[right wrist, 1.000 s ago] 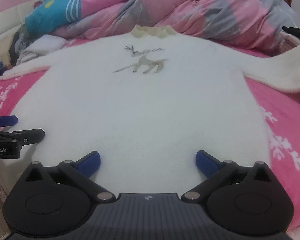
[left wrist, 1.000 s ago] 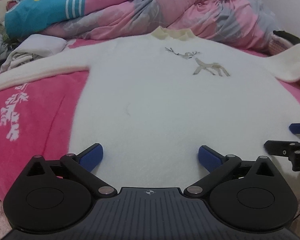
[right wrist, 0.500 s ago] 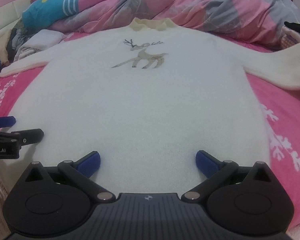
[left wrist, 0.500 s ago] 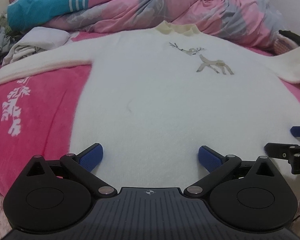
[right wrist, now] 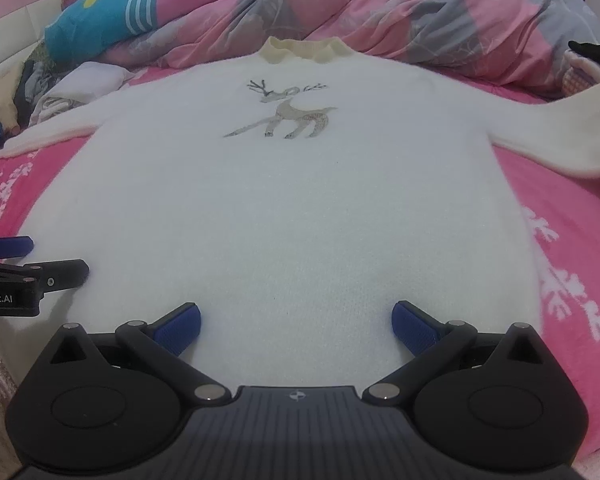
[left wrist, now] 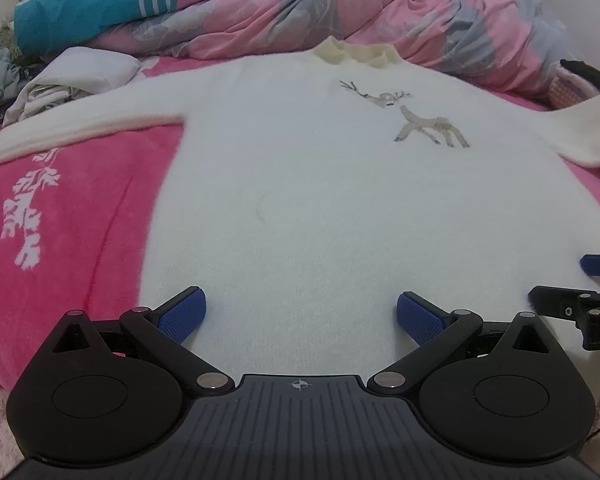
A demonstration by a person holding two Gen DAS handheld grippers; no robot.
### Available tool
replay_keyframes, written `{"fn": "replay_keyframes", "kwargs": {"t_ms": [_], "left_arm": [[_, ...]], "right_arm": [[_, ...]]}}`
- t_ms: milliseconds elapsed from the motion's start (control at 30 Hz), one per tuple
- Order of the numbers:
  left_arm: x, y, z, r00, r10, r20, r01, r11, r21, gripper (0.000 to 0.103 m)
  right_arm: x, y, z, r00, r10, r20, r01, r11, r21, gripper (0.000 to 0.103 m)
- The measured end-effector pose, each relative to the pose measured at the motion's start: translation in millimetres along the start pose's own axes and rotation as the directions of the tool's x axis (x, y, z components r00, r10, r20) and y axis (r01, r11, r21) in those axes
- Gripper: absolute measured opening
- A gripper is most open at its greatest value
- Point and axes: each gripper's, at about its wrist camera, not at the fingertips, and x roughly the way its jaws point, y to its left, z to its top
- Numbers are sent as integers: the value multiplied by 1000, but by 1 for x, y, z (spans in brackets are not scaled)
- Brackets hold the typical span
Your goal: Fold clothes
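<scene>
White reindeer sweater (left wrist: 300,184) lies flat, front up, on pink bedspread (left wrist: 60,208), sleeves spread. Left gripper (left wrist: 300,314) and right gripper (right wrist: 296,320) both wide apart, holding nothing, side by side over the hem.
</scene>
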Motion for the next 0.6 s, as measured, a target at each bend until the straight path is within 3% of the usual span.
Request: {"fn": "replay_keyframes", "kwargs": {"t_ms": [333,600], "left_arm": [[0,0,1,1000,-2,-2,2,1000,-5,103],[1,1,0,1000,-3,-1,3,1000,-7,103]], "right_arm": [[1,2,-2,1000,-9,12,9,1000,4,103],[5,1,4,999,3,-33,-3,1000,-10,103]]}}
